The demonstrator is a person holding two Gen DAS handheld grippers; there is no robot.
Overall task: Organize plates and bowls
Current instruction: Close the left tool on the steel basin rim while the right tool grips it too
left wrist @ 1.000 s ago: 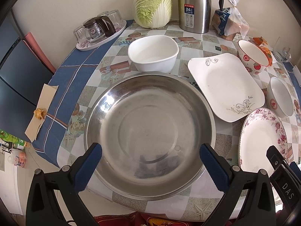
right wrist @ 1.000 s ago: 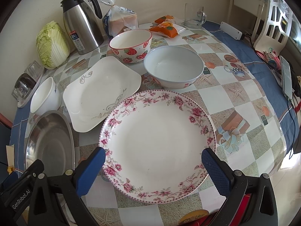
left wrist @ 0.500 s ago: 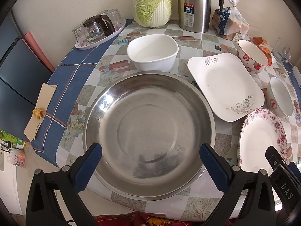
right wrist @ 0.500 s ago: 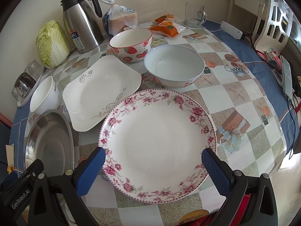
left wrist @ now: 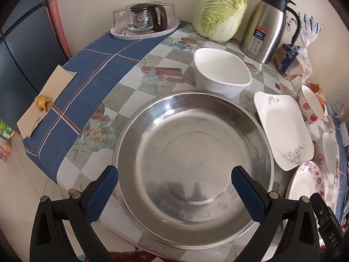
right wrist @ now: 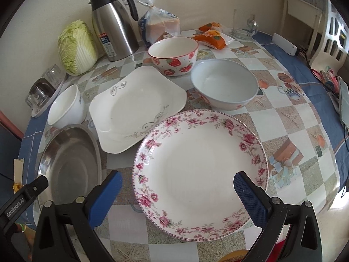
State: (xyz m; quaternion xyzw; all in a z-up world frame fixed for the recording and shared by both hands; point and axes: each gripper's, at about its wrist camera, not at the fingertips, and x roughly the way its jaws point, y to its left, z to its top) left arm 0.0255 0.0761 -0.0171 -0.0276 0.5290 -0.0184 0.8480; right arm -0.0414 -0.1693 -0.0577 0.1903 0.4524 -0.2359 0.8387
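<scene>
1. Left gripper (left wrist: 174,194): jaws wide, steel basin (left wrist: 193,168) at centre frame.
2. Right gripper (right wrist: 177,193): jaws wide, floral plate (right wrist: 199,170) at centre; neighbouring gripper reads "GenRobot.AI".
3. Flask (left wrist: 265,27) label, upper right: "24".

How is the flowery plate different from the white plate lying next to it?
The floral plate is round; the white plate is squarish with wavy edges. The floral plate has a pink rose border all round; the white plate has only grey scrolls at two corners. Both lie flat, empty, side by side on the table.

Bare table (right wrist: 290,118) right of floral plate (right wrist: 199,159); dishes crowd left.
</scene>
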